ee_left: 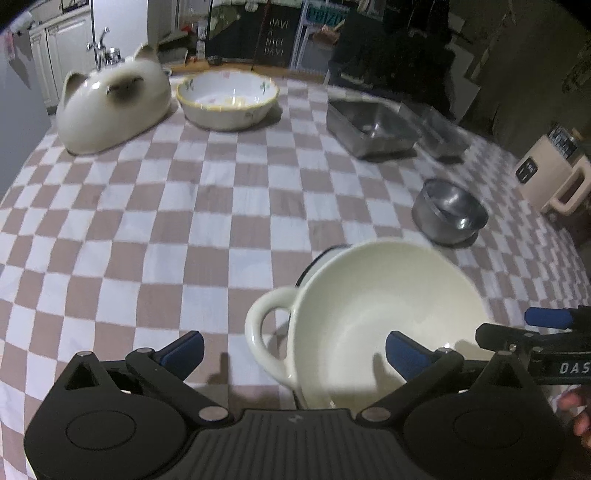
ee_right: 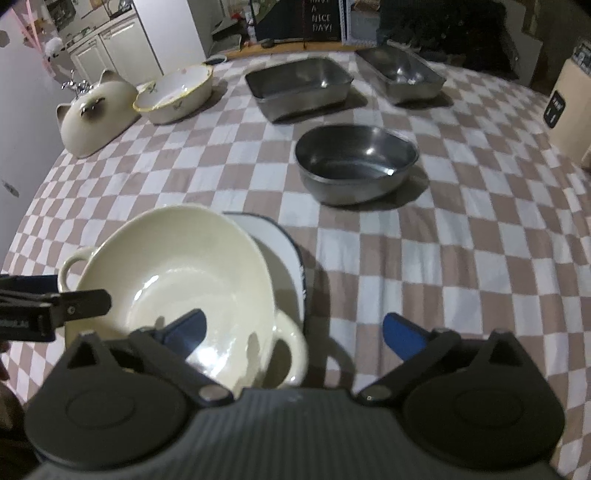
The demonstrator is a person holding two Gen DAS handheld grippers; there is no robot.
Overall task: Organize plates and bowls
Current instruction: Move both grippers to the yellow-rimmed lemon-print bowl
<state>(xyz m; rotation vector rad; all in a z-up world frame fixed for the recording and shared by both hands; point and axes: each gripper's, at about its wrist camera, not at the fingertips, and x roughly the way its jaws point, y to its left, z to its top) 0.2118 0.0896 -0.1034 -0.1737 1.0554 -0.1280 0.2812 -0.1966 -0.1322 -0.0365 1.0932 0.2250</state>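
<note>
While it sits tilted on a blue-rimmed white plate [ee_right: 284, 243], the glossy cream two-handled bowl [ee_right: 177, 280] aims its handles across the checkered tablecloth [ee_right: 424, 266]. Both the left gripper [ee_left: 293, 350] and right gripper [ee_right: 293, 332] gape wide, holding nothing. A round steel bowl [ee_right: 354, 166] stands beyond.

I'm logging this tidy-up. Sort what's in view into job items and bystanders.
Job: cream two-handled bowl, blue-rimmed white dish under it, floral bowl, round steel bowl, two steel trays.
Bystanders: cat-shaped ceramic, sign, checkered cloth.
</note>
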